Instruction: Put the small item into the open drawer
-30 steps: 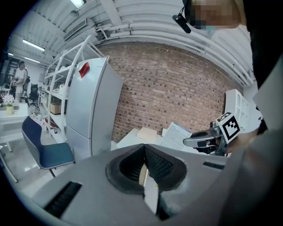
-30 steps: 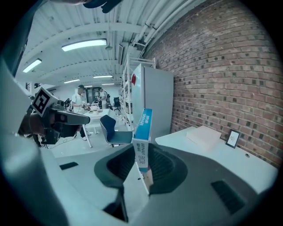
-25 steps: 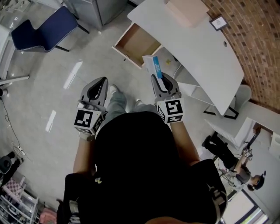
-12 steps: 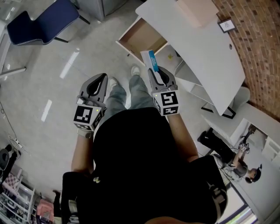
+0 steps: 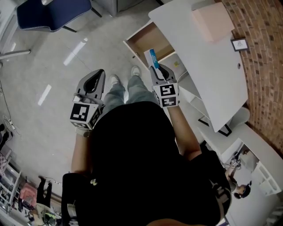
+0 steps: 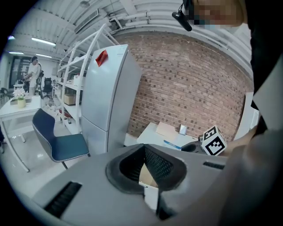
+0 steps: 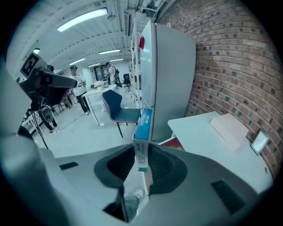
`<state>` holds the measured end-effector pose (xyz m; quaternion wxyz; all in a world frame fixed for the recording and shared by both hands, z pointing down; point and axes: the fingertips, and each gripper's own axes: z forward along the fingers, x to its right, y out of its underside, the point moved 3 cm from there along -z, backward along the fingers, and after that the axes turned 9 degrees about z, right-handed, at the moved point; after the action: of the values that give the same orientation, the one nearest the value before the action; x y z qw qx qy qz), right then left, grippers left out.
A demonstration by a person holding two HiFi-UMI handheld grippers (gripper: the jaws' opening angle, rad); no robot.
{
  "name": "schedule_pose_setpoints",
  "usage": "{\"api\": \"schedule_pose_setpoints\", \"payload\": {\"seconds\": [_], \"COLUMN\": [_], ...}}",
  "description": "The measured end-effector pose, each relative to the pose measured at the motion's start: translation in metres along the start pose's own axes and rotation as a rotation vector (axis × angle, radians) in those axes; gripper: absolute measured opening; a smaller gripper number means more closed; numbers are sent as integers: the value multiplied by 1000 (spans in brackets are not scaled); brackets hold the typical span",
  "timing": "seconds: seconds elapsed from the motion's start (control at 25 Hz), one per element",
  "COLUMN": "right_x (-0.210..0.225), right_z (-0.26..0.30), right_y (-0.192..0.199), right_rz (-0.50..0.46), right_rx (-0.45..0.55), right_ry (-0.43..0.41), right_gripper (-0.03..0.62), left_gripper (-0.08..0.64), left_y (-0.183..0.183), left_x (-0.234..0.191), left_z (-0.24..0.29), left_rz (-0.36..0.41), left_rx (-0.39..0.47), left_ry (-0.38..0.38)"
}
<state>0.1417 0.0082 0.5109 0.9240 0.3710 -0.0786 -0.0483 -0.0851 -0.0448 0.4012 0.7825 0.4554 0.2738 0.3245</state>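
Observation:
My right gripper (image 5: 156,68) is shut on a small blue and white box (image 5: 153,58), which stands up out of the jaws. In the right gripper view the box (image 7: 143,128) sticks up between the pads of the right gripper (image 7: 142,155). The open wooden drawer (image 5: 150,42) juts from under the white desk (image 5: 208,66), just beyond the box. My left gripper (image 5: 100,73) hangs over the floor to the left with its jaws together and nothing in them. In its own view the left gripper (image 6: 143,148) points toward the desk (image 6: 154,131).
A flat beige box (image 5: 212,20) and a small picture frame (image 5: 240,43) lie on the desk. A blue chair (image 5: 53,11) stands at the far left and a grey fridge (image 7: 170,75) beside the desk. The person's shoes (image 5: 135,70) are on the floor before the drawer. Other people stand far off.
The person has stepped closer to the desk. The right gripper, still holding the box, now sits nearer the open drawer. The left gripper keeps its place beside the body.

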Motion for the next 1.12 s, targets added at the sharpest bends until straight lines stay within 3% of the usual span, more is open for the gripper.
{"api": "schedule_pose_setpoints", "payload": {"seconds": [0.56,1.12], "right_x": [42,58], "right_z": [101,183], "right_y": [61,129], "right_rz": [-76,-158], "right_rx": [-188,-383], "right_ry": [-108,-116], "right_gripper": [100,100], "left_gripper": [3,3], "left_y": [8,43], "left_x": [18,37], "left_z": [5,2], "left_rz": [-25,-106], "left_rx": [-94,-167], "left_ry": [-175,-252]}}
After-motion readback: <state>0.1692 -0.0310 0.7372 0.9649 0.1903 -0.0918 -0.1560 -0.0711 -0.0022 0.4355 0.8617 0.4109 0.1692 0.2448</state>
